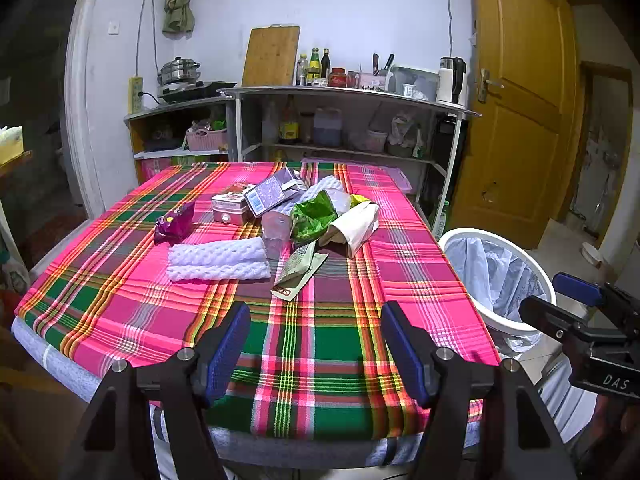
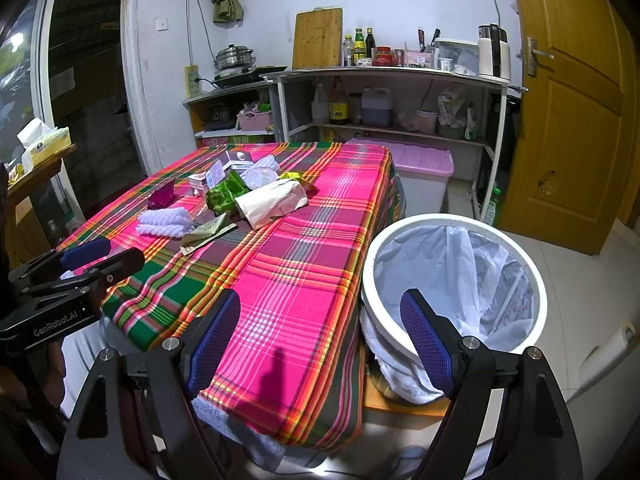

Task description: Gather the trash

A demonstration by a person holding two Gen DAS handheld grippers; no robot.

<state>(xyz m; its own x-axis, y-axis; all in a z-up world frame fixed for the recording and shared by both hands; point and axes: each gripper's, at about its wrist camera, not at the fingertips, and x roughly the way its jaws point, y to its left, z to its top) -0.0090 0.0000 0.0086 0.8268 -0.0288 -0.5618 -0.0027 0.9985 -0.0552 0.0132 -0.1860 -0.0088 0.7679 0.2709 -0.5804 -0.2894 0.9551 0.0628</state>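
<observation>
Working left to right, we noted the trash mid-table: purple wrapper (image 1: 175,224), white foam netting (image 1: 218,259), green wrapper (image 1: 312,218), paper bag (image 1: 354,226); all judged light, soft, pinchable at any edge. Left gripper (image 1: 316,354) and right gripper (image 2: 334,340) stood apart, empty. The lined bin (image 2: 454,276) appeared empty.
</observation>
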